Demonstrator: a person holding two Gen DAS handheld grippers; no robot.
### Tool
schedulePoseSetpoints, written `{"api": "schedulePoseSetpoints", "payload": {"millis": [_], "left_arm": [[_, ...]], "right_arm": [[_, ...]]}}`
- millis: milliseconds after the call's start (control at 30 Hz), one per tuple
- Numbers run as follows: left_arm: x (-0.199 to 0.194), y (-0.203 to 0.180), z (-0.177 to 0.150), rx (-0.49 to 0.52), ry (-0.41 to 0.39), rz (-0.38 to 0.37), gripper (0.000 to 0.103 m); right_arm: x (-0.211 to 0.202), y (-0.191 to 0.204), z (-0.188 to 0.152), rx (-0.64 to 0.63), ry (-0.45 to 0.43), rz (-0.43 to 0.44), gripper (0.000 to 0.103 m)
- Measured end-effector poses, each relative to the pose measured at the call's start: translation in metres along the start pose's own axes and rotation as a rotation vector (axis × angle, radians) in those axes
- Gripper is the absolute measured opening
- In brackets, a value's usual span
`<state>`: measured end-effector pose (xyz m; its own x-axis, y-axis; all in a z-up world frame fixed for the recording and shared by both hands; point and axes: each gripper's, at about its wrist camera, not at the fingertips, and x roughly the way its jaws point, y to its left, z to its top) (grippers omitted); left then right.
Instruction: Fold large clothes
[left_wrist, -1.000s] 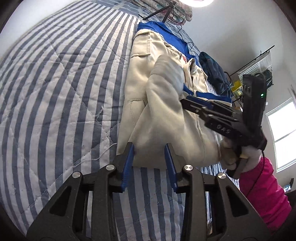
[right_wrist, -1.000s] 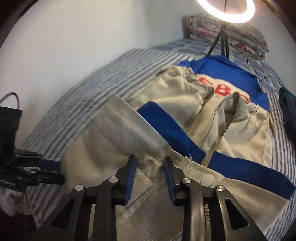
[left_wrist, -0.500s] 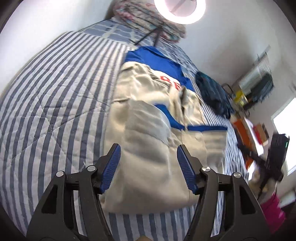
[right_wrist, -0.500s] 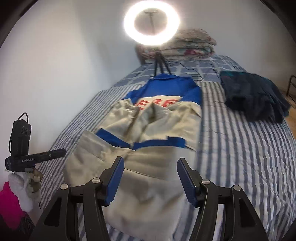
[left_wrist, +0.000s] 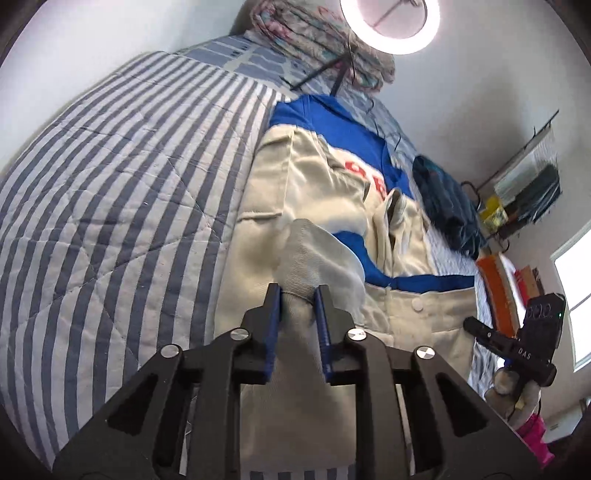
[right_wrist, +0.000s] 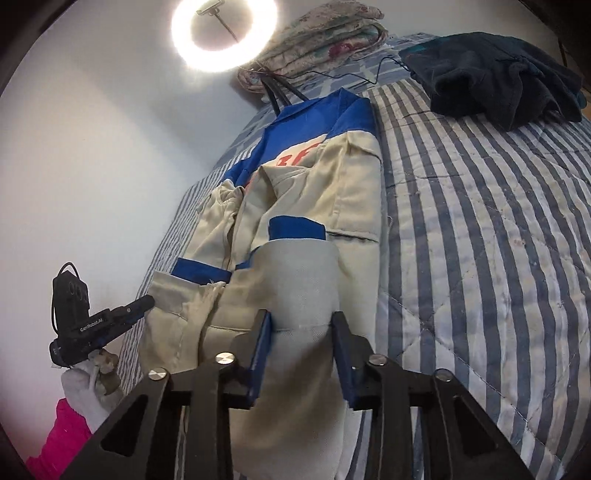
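Your left gripper (left_wrist: 297, 291) is closing, its blue pads pinching a raised fold of the beige-and-blue jacket (left_wrist: 314, 192); your right gripper (right_wrist: 301, 319) is closing too, a hump of the same cloth bunched between its pads; the jacket lies lengthwise on the striped quilt (left_wrist: 110, 192), hem at the near edge, collar toward the ring light (right_wrist: 223, 35)

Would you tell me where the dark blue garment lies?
The dark blue garment lies bunched on the striped quilt, upper right in the right wrist view, beside the beige jacket.
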<state>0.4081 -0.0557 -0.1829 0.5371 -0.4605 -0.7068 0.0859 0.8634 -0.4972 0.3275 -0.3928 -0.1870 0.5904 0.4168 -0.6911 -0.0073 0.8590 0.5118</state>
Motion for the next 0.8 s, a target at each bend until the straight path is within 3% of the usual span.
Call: {"api": "schedulePoseSetpoints", "payload": {"millis": [67, 133, 200, 300, 367, 467, 567, 800], "left_arm": [[0.005, 0.000, -0.004, 0.044, -0.004, 0.067, 0.017], [0.018, 0.002, -0.007, 0.070, 0.025, 0.093, 0.018], [0.021, 0.001, -0.009, 0.089, 0.015, 0.114, 0.029], [0.016, 0.000, -0.008, 0.093, 0.003, 0.117, 0.031], [0.002, -0.003, -0.005, 0.105, -0.054, 0.141, 0.031], [-0.017, -0.012, -0.001, 0.126, -0.130, 0.133, 0.031], [-0.023, -0.029, -0.001, 0.195, -0.145, 0.098, 0.031], [0.010, -0.040, -0.003, 0.240, -0.053, 0.128, 0.031]], "right_arm": [[-0.002, 0.013, 0.004, -0.055, -0.010, -0.016, 0.023], [0.008, 0.014, 0.004, -0.087, 0.023, -0.101, 0.023], [0.024, 0.005, -0.002, -0.070, 0.060, -0.163, 0.022], [0.026, 0.003, -0.011, -0.071, 0.062, -0.198, 0.023], [0.017, 0.005, -0.010, -0.074, 0.065, -0.201, 0.029], [-0.014, 0.011, -0.006, -0.078, -0.040, -0.249, 0.039], [-0.038, 0.026, -0.002, -0.145, -0.146, -0.218, 0.039], [-0.012, 0.064, -0.009, -0.356, -0.148, -0.274, 0.030]]}}
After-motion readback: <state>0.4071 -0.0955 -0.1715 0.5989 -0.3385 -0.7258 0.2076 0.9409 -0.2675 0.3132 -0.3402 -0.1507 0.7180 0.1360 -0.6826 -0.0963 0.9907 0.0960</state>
